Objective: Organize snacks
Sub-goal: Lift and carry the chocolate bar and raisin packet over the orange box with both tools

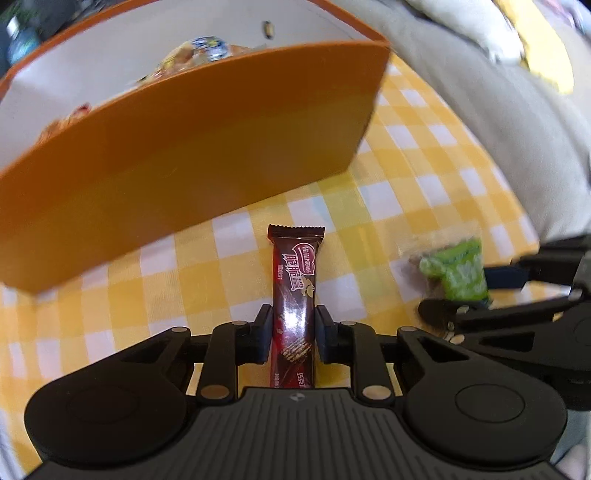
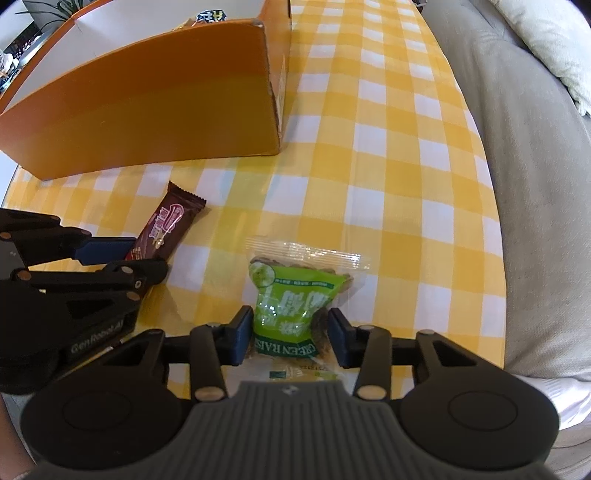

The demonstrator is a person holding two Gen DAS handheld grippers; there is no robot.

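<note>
A yellow-and-white checked tablecloth [image 2: 388, 155] covers the work surface and extends from the near edge to the far end of the table. To the right of the table stands a grey upholstered sofa [image 2: 524, 206], its seat running alongside the table edge. A pale cushion [image 2: 550, 40] rests on the sofa at the far right. At the far left, the green leaves of a plant [image 2: 61, 6] are partly visible at the frame edge.
</note>
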